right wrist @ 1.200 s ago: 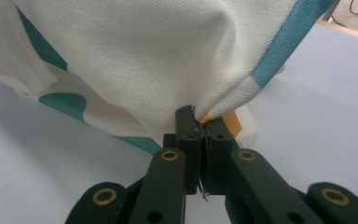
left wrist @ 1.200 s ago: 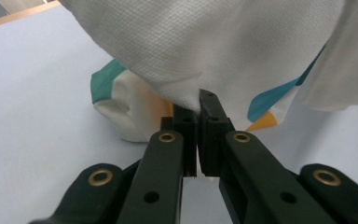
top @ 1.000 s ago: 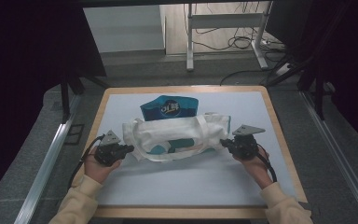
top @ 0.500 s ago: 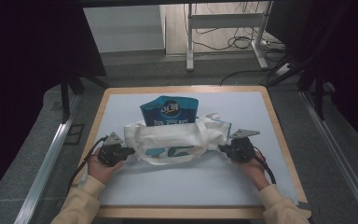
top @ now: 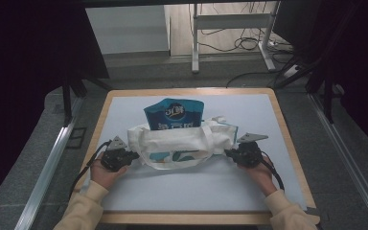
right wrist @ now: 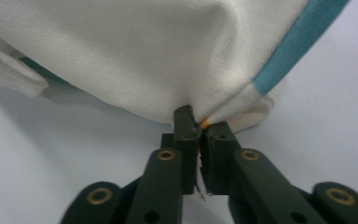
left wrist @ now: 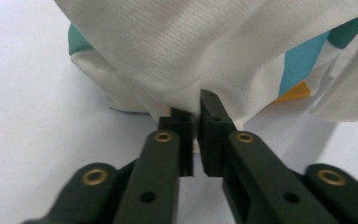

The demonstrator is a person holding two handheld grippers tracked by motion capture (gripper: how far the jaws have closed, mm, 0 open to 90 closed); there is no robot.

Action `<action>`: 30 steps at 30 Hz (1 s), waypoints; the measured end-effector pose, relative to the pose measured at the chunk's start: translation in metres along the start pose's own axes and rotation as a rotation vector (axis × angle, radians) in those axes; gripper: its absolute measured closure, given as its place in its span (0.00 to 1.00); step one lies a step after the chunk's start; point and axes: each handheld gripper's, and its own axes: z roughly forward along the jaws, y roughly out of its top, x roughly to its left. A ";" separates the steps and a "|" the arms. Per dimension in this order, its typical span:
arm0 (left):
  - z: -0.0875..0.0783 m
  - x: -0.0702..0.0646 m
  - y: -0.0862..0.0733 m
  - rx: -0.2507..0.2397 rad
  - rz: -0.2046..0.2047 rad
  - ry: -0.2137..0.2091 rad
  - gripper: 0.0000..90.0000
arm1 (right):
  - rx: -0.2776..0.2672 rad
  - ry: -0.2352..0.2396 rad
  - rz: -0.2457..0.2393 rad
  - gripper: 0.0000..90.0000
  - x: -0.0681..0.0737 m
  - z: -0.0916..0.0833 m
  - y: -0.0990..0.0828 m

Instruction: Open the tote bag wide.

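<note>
**Both grippers at the ends of the tote bag**

Your forearms come in from the six o'clock edge of the worktop (top: 278, 124), sleeves at the near corners, and each hand is wrapped round its gripper from below. Your left hand (top: 106, 173) sits at about eight o'clock of the bag with the left gripper (top: 135, 155) pointing level toward three o'clock. Your right hand (top: 258, 168) sits at about four o'clock of the bag with the right gripper (top: 226, 153) pointing level toward nine o'clock.

Count: one white tote bag (top: 182, 141), one blue pouch (top: 175, 113), two grippers, two hands. The bag lies in the middle of the worktop with its mouth toward twelve o'clock, and the pouch stands out of that mouth, its lower part hidden inside the cloth.

In the left gripper view, your jaws stand narrow, a thin slit between them, and they have just been opening a little; a fold of the bag's white cloth (left wrist: 214, 60) sits between the tips. In the right gripper view, your jaws are likewise narrow and have just been opening; the bag's corner (right wrist: 200, 70) by the teal trim lies between the tips. Whether the pads press the cloth on either side I cannot tell.
</note>
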 end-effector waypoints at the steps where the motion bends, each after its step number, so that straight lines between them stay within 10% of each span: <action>1: -0.002 0.000 0.001 -0.013 -0.007 -0.002 0.84 | -0.002 -0.011 0.001 0.77 -0.001 -0.001 -0.001; 6: -0.021 0.003 0.002 -0.080 -0.048 0.008 0.54 | -0.077 -0.033 0.046 0.57 -0.006 -0.015 0.001; 10: -0.049 0.005 0.007 -0.159 -0.073 0.021 0.51 | -0.143 -0.055 0.040 0.49 -0.002 -0.034 0.007; 15: -0.072 0.000 0.019 -0.205 -0.068 0.064 0.80 | -0.207 -0.074 0.038 0.51 0.001 -0.054 0.017; 20: -0.083 -0.003 0.063 -0.249 -0.038 0.030 0.95 | -0.249 -0.066 0.002 0.78 0.001 -0.069 0.056; 30: -0.037 0.023 0.117 -0.165 -0.101 -0.064 0.99 | -0.179 0.017 -0.034 0.99 0.006 -0.031 0.124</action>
